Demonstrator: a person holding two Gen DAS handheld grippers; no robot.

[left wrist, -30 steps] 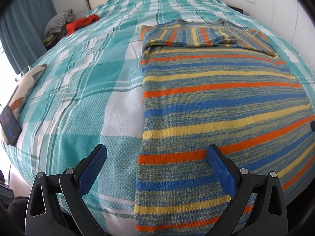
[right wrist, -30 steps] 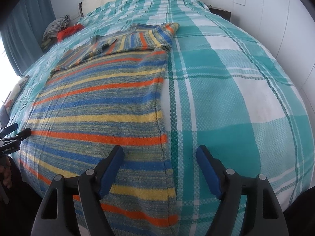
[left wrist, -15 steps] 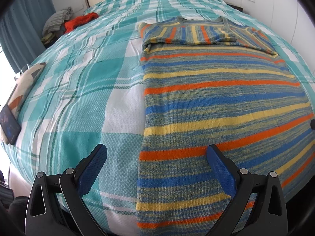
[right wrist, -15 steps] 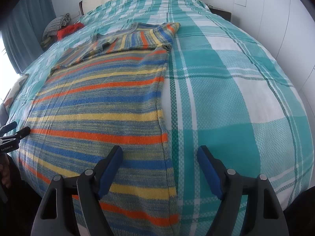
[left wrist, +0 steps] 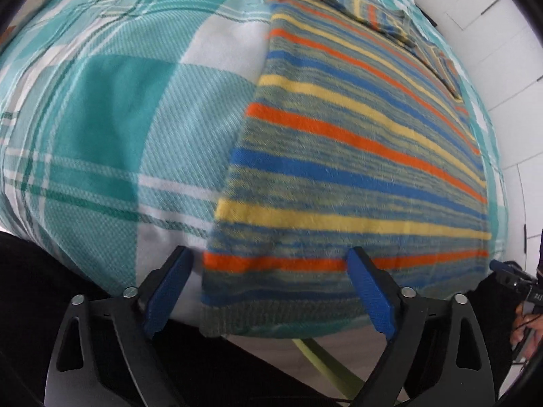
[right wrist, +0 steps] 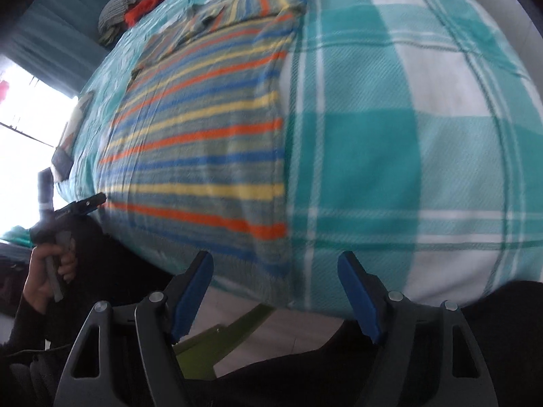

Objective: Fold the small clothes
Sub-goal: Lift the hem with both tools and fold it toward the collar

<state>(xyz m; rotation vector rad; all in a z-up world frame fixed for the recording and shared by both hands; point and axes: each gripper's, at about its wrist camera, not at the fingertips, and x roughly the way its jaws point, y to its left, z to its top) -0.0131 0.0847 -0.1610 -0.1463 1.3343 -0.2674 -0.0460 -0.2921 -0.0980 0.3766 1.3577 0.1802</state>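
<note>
A striped sweater (left wrist: 356, 156) in blue, orange, yellow and grey lies flat on the bed, sleeves folded across its top, hem hanging over the near edge. It also shows in the right wrist view (right wrist: 203, 142). My left gripper (left wrist: 268, 268) is open, low at the bed's edge, its jaws straddling the hem's left corner without touching it. My right gripper (right wrist: 275, 271) is open at the hem's right corner. The left gripper also shows at the left of the right wrist view (right wrist: 81, 203), and the right gripper's tip shows at the right edge of the left wrist view (left wrist: 505, 271).
The bed has a teal and white plaid cover (right wrist: 407, 135). A pile of grey and red clothes (right wrist: 132, 13) lies at the far left corner. A cushion and a dark flat object (right wrist: 66, 149) lie at the left edge. Green bars (right wrist: 217, 335) and floor show below the bed.
Both grippers have dropped down and pulled back to the bed's near edge, tilting as they went. The sweater's hem and the floor have come into view. The jaws stay open.
</note>
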